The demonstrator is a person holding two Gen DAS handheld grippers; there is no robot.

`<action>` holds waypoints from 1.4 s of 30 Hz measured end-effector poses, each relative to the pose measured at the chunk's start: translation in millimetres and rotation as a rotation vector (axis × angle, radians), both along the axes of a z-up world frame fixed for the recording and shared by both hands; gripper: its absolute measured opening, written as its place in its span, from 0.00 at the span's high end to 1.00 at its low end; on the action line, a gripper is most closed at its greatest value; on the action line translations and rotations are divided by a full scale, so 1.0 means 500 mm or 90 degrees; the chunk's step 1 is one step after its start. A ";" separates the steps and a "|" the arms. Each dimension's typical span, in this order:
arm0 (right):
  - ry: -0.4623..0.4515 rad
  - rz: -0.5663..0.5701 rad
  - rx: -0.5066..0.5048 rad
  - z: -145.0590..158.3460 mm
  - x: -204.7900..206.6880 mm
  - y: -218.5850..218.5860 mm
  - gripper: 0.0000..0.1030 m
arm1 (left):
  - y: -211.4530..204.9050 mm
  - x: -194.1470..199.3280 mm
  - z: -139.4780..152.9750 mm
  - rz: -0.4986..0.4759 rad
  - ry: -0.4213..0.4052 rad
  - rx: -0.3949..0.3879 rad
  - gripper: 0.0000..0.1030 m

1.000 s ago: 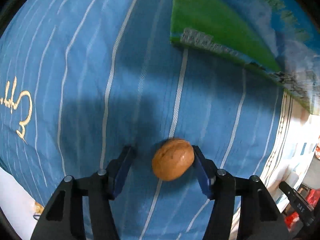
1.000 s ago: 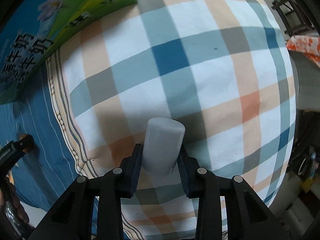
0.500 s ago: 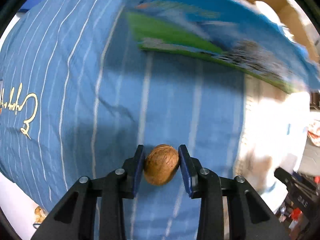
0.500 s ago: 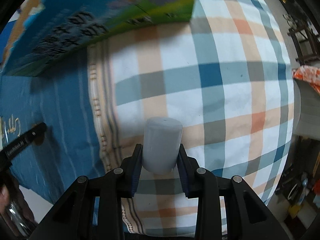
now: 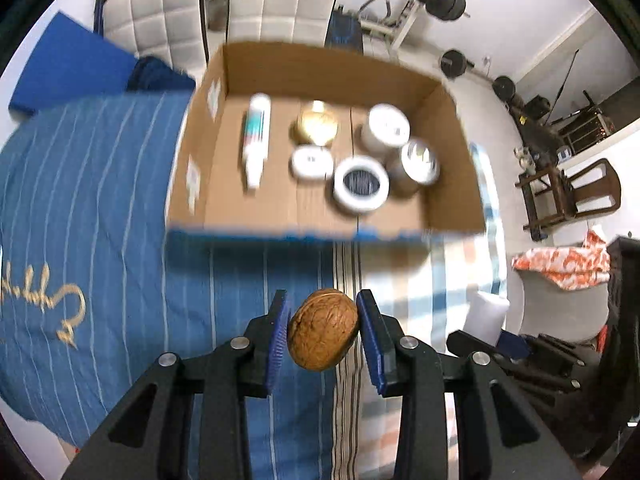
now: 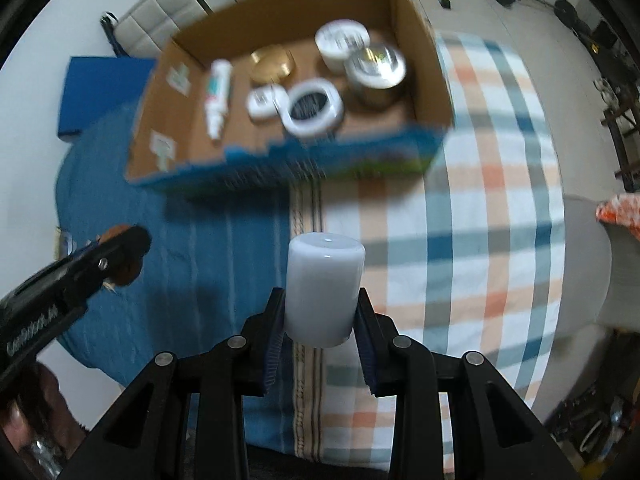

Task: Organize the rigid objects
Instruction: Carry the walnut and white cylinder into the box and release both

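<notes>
My left gripper (image 5: pixel 322 330) is shut on a brown walnut (image 5: pixel 322 329) and holds it in the air above the bed. My right gripper (image 6: pixel 322 316) is shut on a white cylinder bottle (image 6: pixel 323 285), also lifted. An open cardboard box (image 5: pixel 452 184) lies ahead on the bed and holds several jars, lids and a white tube (image 5: pixel 255 142). The box also shows in the right wrist view (image 6: pixel 424 92). The left gripper with the walnut shows at the left of the right wrist view (image 6: pixel 120 256).
A blue striped blanket (image 5: pixel 100 220) covers the left of the bed, a plaid sheet (image 6: pixel 480 208) the right. White padded chairs (image 5: pixel 280 0) and gym weights stand behind the box. A wooden chair (image 5: pixel 572 196) and a grey seat with orange cloth (image 5: pixel 560 280) are at the right.
Both grippers have lifted up and away from the bed with their objects. The box's open inside has come into view in both cameras.
</notes>
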State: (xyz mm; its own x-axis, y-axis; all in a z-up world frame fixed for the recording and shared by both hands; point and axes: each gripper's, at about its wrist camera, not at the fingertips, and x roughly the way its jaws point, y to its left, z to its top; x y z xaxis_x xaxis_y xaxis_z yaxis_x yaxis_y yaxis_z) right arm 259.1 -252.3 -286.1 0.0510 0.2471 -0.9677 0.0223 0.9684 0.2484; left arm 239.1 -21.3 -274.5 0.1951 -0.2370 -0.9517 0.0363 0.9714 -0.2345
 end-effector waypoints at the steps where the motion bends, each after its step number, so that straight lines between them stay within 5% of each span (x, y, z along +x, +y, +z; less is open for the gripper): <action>1: -0.010 -0.001 0.000 0.012 0.015 0.006 0.66 | 0.007 0.018 0.010 0.001 -0.009 0.000 0.69; 8: -0.039 -0.014 0.009 0.039 0.147 -0.004 0.66 | 0.018 0.182 0.013 0.015 -0.005 -0.017 0.69; 19: 0.028 -0.020 -0.005 -0.106 0.333 0.013 0.66 | 0.012 0.350 -0.218 0.024 0.170 -0.003 0.69; 33: 0.072 0.023 0.006 -0.249 0.464 0.069 0.66 | 0.010 0.402 -0.317 0.042 0.241 -0.019 0.69; 42: 0.073 0.032 -0.019 -0.289 0.490 0.082 0.65 | 0.061 0.395 -0.329 0.080 0.271 -0.039 0.53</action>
